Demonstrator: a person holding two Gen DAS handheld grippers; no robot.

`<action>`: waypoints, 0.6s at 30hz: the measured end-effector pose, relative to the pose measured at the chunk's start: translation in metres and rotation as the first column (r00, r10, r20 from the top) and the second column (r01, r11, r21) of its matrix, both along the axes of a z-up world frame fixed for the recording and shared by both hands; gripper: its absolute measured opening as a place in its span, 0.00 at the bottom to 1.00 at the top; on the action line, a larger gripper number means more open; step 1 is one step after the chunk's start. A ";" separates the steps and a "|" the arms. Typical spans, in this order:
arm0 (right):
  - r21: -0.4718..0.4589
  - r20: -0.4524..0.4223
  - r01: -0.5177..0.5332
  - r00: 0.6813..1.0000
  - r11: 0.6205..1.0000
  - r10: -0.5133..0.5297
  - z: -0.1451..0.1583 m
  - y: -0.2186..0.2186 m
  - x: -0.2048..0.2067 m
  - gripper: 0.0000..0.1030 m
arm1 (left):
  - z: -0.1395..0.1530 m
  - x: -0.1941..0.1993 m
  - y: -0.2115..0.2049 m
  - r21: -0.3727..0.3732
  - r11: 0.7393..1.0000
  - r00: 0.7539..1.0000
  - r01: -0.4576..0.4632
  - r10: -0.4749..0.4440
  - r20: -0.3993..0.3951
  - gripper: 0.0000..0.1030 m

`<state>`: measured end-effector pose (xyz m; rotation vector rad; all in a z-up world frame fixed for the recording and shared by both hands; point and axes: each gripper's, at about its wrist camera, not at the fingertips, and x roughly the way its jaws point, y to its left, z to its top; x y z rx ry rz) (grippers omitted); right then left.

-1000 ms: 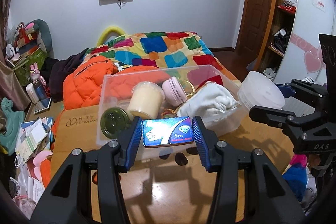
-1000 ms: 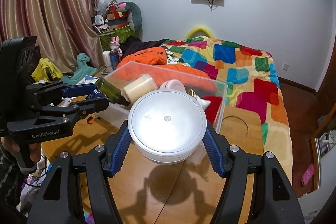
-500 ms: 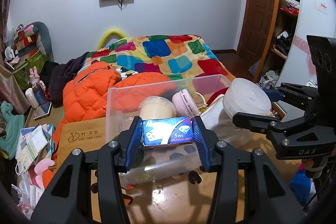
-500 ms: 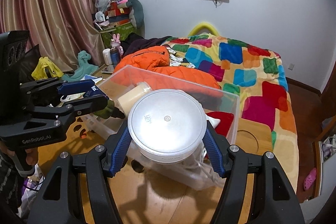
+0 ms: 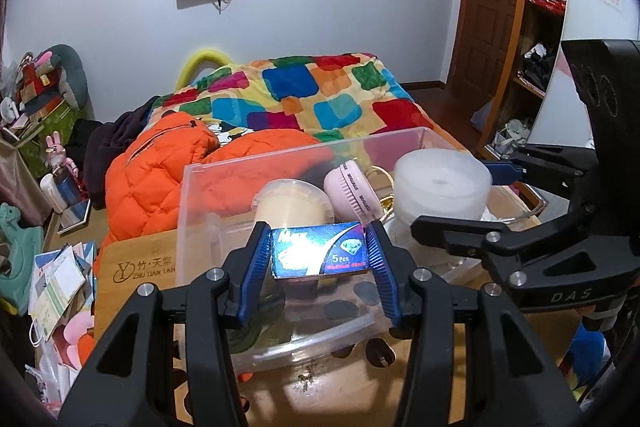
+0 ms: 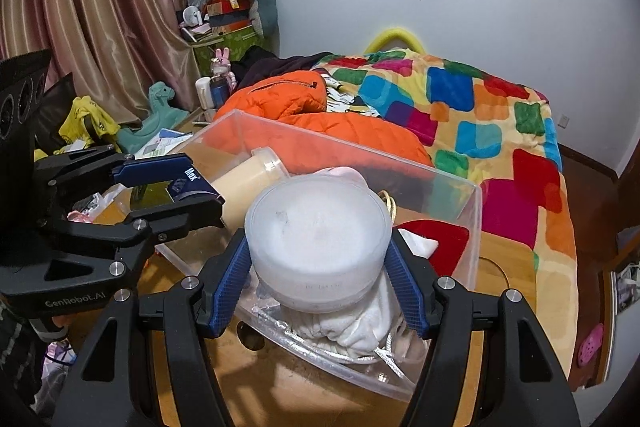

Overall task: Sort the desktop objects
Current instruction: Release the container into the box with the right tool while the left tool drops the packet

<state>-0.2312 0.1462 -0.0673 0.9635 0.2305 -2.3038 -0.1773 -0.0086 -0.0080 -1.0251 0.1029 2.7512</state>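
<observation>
My left gripper [image 5: 318, 257] is shut on a small blue box [image 5: 320, 251] marked 5 pcs, held over the near wall of a clear plastic bin [image 5: 304, 151]. My right gripper [image 6: 320, 261] is shut on a round white translucent tub [image 6: 318, 239], which hangs over the bin [image 6: 448, 183] above a bundled white cloth [image 6: 360, 323]. Inside the bin lie a cream jar [image 5: 290, 205], a pink brush [image 5: 348, 185] and a dark green jar, mostly hidden. From the left wrist view the tub [image 5: 440, 187] and right gripper [image 5: 492, 195] sit at right; the right wrist view has the left gripper [image 6: 180, 187] at left.
The bin stands on a wooden desk [image 5: 132, 267] with dark round pieces on it near the front wall. Behind are an orange jacket [image 5: 152, 167] and a bed with a colourful quilt [image 5: 304, 95]. Papers and toys clutter the floor at left [image 5: 56, 279].
Both grippers have moved forward and slightly down over the bin, each keeping its object. The bin now looks closer and lower in both views; the tub sits over the white cloth.
</observation>
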 end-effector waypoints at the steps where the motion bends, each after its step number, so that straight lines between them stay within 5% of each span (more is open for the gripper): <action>1: 0.005 0.000 0.000 1.000 1.000 0.000 -0.001 -0.001 -0.001 0.60 | -0.001 -0.001 0.001 -0.001 1.000 1.000 0.004 -0.004 0.002 0.47; 10: 0.050 0.004 -0.001 1.000 0.999 0.001 -0.013 0.001 -0.007 0.61 | -0.006 -0.002 0.014 -0.053 0.998 0.999 0.037 -0.037 0.001 0.46; 18: 0.038 0.035 0.016 0.999 0.999 -0.017 -0.017 0.010 -0.008 0.61 | -0.018 -0.010 0.015 -0.014 0.999 0.998 0.037 -0.036 0.060 0.46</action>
